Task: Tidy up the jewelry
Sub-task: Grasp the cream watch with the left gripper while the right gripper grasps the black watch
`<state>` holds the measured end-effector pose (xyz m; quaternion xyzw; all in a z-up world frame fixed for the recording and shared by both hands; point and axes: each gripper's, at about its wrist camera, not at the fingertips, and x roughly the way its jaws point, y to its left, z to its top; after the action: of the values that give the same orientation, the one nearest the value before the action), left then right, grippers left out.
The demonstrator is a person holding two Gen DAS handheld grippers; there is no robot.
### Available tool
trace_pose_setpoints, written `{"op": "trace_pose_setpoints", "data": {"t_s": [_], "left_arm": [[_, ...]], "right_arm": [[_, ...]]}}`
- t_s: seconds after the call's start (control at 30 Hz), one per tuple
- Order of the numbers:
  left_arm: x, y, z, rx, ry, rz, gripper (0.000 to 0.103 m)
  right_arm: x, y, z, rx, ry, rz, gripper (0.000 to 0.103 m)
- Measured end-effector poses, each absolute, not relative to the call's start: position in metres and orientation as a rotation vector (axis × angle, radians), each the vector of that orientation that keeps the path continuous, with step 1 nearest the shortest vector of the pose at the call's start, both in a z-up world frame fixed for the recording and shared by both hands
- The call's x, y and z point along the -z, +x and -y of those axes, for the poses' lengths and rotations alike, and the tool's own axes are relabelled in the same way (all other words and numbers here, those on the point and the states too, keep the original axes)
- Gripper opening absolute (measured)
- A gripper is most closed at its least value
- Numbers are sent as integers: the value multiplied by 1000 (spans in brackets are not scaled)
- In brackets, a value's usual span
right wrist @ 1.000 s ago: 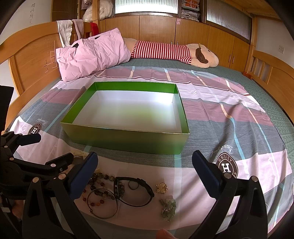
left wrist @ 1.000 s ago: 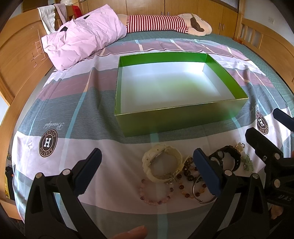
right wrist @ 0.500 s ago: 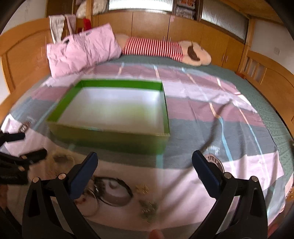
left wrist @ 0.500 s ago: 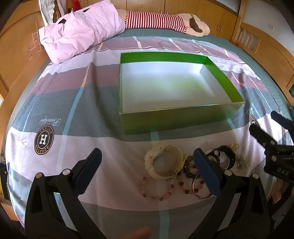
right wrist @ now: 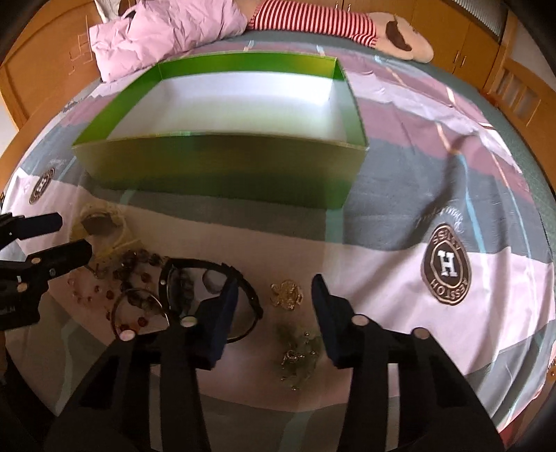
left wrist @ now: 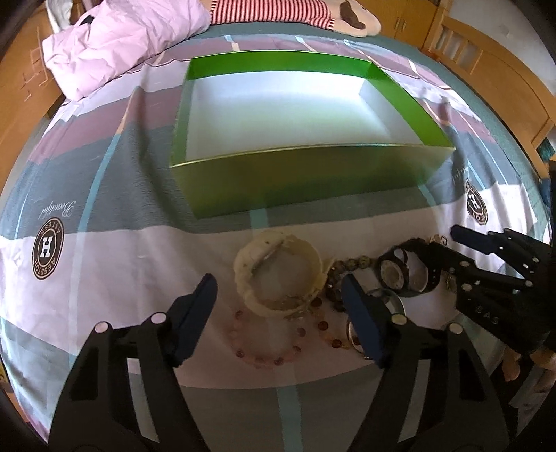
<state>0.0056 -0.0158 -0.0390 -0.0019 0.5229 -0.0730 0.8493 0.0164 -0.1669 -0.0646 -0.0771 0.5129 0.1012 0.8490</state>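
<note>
Bed (left wrist: 104, 208) with a striped sheet is carrying everything. A green box (left wrist: 305, 187), open-topped with a white inside, is sitting toward the middle of the bed with nothing visible inside it. The jewelry is lying in a loose cluster on the sheet in front of the box's near wall.

Left gripper (left wrist: 278, 306) is pointing steeply down over the left part of the cluster. Its jaws are closing but standing fairly wide, pressing on nothing. A cream bracelet (left wrist: 278, 274) is lying between and just beyond the fingertips, with a pink bead bracelet (left wrist: 267, 351) touching its near edge. Brown beads (left wrist: 347, 267) are trailing off to its right, toward a black watch (left wrist: 403, 271).

Right gripper (right wrist: 274, 313) is also angled steeply down, over the right part of the cluster. Its jaws are closing, at a middling gap, gripping nothing. A small gold piece (right wrist: 286, 295) is lying on the sheet between the fingertips, and a greenish tangle (right wrist: 299, 351) is lying just nearer the camera. The left fingertip is overlapping the black watch in this view; contact cannot be told. A thin metal bangle (right wrist: 139, 309) is lying left of the watch.

Pink pillow (left wrist: 114, 41) and a striped plush toy (right wrist: 340, 24) are lying at the far end of the bed.
</note>
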Motion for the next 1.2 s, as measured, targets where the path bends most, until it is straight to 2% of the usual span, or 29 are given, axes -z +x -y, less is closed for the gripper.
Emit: {"op": "trace_pose_setpoints", "data": {"t_s": [0.1, 0.23, 0.3, 0.33, 0.4, 0.47, 0.53, 0.77, 0.83, 0.9, 0.93, 0.97, 1.0, 1.03, 1.07, 1.2], "left_arm": [[41, 6, 20, 162, 3, -1106, 75], [44, 8, 22, 170, 12, -1119, 74], [46, 9, 22, 159, 17, -1121, 46], [47, 9, 20, 134, 30, -1115, 41], [48, 13, 12, 102, 18, -1119, 14], [48, 17, -1, 107, -58, -1137, 11], [47, 20, -13, 97, -116, -1144, 8], [40, 28, -41, 40, -200, -1117, 9], [40, 29, -41, 46, -206, -1113, 19], [39, 29, -37, 61, -196, -1109, 34], [39, 29, -31, 73, -181, -1106, 37], [39, 27, -30, 83, -172, -1103, 41], [38, 26, -25, 96, -160, -1099, 46], [38, 24, -23, 103, -153, -1097, 48], [39, 24, -20, 118, -144, -1095, 52], [45, 26, -6, 144, -87, -1097, 57]], "right_arm": [[72, 17, 159, -213, -194, -1097, 31], [69, 18, 157, -228, -191, -1070, 23], [66, 18, 157, -243, -174, -1054, 18], [63, 18, 157, -250, -167, -1042, 9], [55, 17, 160, -252, -139, -1007, 9], [50, 18, 164, -248, -110, -990, 0], [44, 20, 170, -235, -79, -971, 0], [43, 25, 182, -223, -39, -979, 0], [46, 25, 180, -246, -23, -999, 0], [44, 22, 174, -267, -30, -995, 1], [43, 19, 169, -273, -39, -988, 3], [42, 18, 166, -286, -51, -980, 7], [41, 17, 164, -293, -58, -977, 19], [42, 15, 160, -299, -74, -974, 35], [43, 16, 158, -298, -84, -970, 41], [53, 20, 149, -277, -139, -993, 44]]}}
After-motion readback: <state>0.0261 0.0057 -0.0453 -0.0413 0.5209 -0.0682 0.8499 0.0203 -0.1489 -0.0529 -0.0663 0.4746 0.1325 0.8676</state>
